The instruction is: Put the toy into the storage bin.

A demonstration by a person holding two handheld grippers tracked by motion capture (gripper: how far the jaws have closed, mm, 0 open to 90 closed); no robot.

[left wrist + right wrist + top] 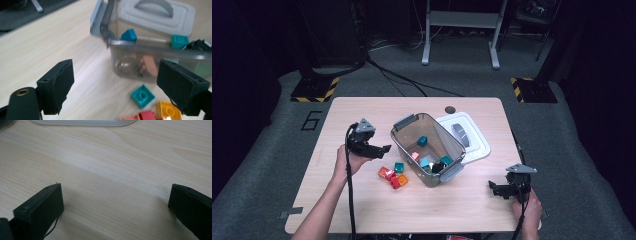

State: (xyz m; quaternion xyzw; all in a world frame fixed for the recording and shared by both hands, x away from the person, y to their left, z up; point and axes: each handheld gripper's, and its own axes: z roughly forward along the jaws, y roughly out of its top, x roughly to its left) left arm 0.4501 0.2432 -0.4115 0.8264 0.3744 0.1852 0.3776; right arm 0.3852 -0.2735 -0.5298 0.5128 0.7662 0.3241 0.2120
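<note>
A clear grey bin [407, 152] stands mid-table with several coloured bricks inside, among them a blue one [129, 35] and a teal one [179, 41]. Loose bricks lie on the table left of the bin: a teal one [399, 167] [142, 95], an orange-yellow one [402, 179] [168, 110] and a red one [395, 183] [147, 115]. My left gripper [384, 148] [115, 80] hovers left of the bin, above the loose bricks, open with nothing between its jaws. My right gripper [492, 187] [116, 195] rests low near the table's front right, open over bare wood.
The bin's white lid [467, 135] [160, 12] [82, 122] lies flat on the table to the right of the bin, touching it. A dark round mark [450, 109] sits at the table's far edge. Cables trail from both grippers toward the front edge.
</note>
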